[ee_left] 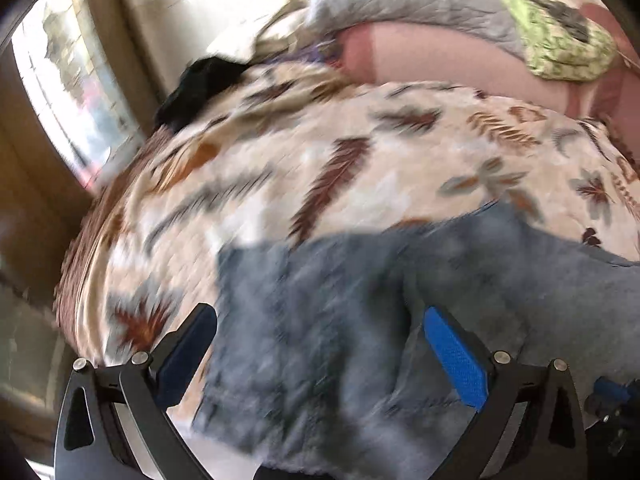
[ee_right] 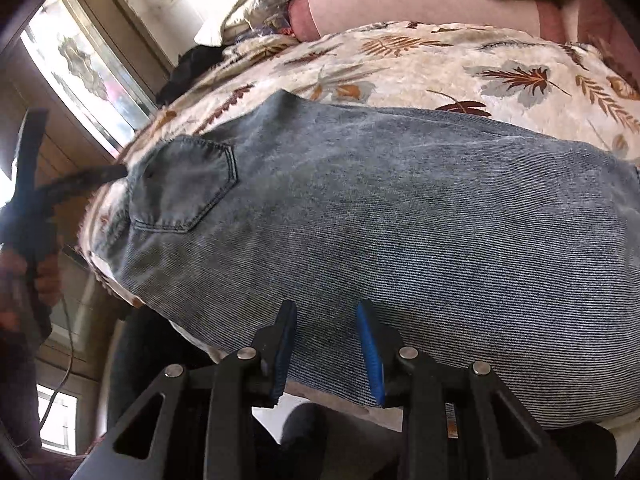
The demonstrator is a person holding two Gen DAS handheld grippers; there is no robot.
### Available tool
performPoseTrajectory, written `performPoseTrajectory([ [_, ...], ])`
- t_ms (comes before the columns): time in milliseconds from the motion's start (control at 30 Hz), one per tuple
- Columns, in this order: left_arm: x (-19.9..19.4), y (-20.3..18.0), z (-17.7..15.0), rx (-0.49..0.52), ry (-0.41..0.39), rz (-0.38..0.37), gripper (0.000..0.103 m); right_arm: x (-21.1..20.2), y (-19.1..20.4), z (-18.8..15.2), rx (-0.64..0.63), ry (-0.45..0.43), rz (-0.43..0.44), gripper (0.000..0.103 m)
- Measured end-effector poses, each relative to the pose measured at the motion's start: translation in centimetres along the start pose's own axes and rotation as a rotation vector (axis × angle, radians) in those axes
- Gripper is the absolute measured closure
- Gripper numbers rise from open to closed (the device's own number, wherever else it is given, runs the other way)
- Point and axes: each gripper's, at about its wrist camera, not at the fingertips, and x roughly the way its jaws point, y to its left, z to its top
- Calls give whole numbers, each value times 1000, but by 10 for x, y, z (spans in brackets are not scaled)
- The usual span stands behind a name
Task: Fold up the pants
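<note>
Right now the jeans [ee_right: 400, 216] lie flat on the leaf-print blanket [ee_right: 500, 60], back side up, with the back pocket [ee_right: 184, 184] toward the window end of that blanket and the denim running across its near half. My right claw [ee_right: 326, 352] hangs over the near edge of the jeans, its blue pads partly spread with only a narrow gap; nothing is pinched between them, the cloth lies beneath and beyond the tips. My left claw [ee_left: 320, 360] is spread wide above the same denim, nearer the pocket end; its view is smeared, and I see no cloth caught in it. From the right wrist view the left claw shows as a dark tool at the blanket's window-side edge, held in my hand [ee_right: 24, 280].

To do this step well, I judge I should bring both claws down onto the near edge of the jeans, take all the layers of denim at once, and lift evenly so the fold lands square against the far edge instead of dragging the blanket along. The plush pile may snag, so a clean pinch matters.

No brand, label or writing is legible anywhere on the jeans or near them.
</note>
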Motion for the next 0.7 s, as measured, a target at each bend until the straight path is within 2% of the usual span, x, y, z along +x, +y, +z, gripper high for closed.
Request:
performPoseTrajectory([
  [100, 15, -17, 9, 41, 34, 36, 0, -7, -1, 7, -8, -11, 12, 68],
  [167, 26, -18, 3, 42, 68, 36, 0, -15, 2, 20, -37, -39, 4, 68],
  [200, 37, -16, -3, 40, 94, 69, 0, -19, 5, 30, -57, -51, 4, 66],
  [267, 57, -9, -13, 19, 148, 73, 0, -23, 8, 52, -104, -68, -2, 48],
  [300, 67, -2, -18, -20, 188, 32, 0, -23, 9, 63, -126, -72, -4, 44],
  [333, 70, 8, -21, -93, 199, -14, 0, -19, 10, 74, -146, -72, -2, 43],
  [400, 67, 15, -20, -134, 210, -37, 0, -7, 14, 96, -193, -68, -6, 43],
  [600, 47, 19, -21, -99, 183, -19, 0, 47, 21, 145, -285, -10, -33, 44],
  [700, 39, 24, -25, -96, 164, -18, 0, 73, 21, 163, -311, 27, -27, 51],
])
